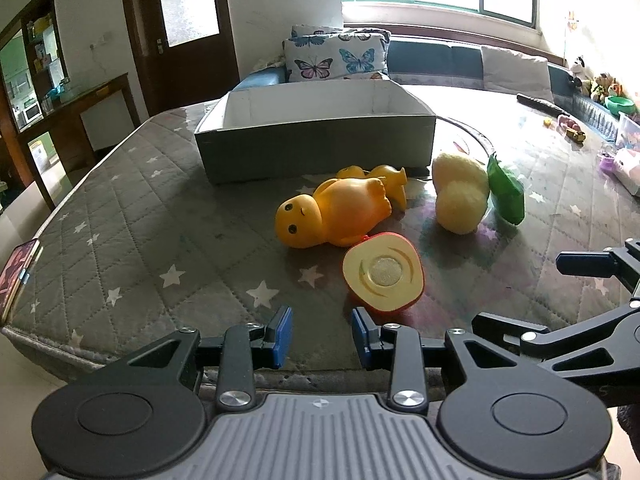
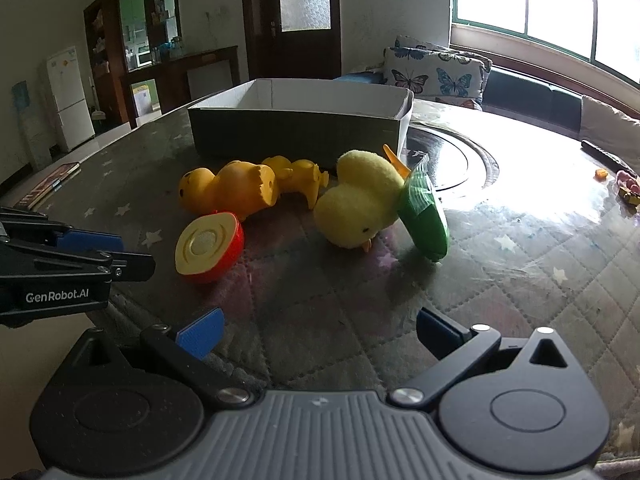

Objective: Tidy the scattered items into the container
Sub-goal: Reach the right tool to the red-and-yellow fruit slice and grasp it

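An open grey cardboard box [image 1: 316,142] [image 2: 296,136] stands at the back of the quilted table. In front of it lie a large orange rubber duck [image 1: 332,216] [image 2: 228,192], a small orange duck [image 1: 390,184] [image 2: 300,176], a yellow plush chick [image 1: 460,196] [image 2: 360,200], a green packet [image 1: 506,188] [image 2: 426,216] and a red toy apple half [image 1: 384,276] [image 2: 210,246], cut face up. My left gripper [image 1: 322,334] is open and empty just in front of the apple half. My right gripper [image 2: 320,330] is open wide and empty, short of the chick.
A phone [image 1: 18,272] lies at the table's left edge. Small toys [image 1: 574,128] and a dark remote [image 1: 540,104] sit at the far right. Butterfly cushions [image 1: 336,56] and a sofa are behind the box. The table's near edge runs under both grippers.
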`<action>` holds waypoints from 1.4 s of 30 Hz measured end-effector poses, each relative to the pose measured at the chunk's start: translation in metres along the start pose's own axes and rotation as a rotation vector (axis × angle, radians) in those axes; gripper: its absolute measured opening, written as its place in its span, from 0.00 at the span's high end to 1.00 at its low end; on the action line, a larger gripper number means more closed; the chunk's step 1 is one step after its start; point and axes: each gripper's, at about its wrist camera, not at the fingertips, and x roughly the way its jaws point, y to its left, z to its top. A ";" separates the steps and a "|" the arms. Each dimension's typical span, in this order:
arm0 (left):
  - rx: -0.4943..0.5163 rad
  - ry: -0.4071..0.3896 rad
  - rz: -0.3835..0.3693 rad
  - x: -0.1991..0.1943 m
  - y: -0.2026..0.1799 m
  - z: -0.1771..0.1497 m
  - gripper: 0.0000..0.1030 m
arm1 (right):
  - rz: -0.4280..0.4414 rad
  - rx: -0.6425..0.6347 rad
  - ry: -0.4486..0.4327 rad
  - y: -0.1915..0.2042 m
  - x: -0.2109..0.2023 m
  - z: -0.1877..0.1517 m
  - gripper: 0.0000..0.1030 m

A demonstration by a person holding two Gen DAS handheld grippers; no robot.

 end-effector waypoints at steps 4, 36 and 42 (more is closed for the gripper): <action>0.005 0.004 0.003 0.001 -0.002 0.000 0.65 | 0.002 -0.001 0.005 0.001 0.000 0.000 0.00; 0.021 0.041 -0.003 0.013 -0.010 0.002 0.65 | 0.013 0.003 0.035 0.003 0.007 0.001 0.00; 0.020 0.049 -0.006 0.016 -0.010 0.003 0.65 | 0.016 0.000 0.040 0.004 0.010 0.003 0.00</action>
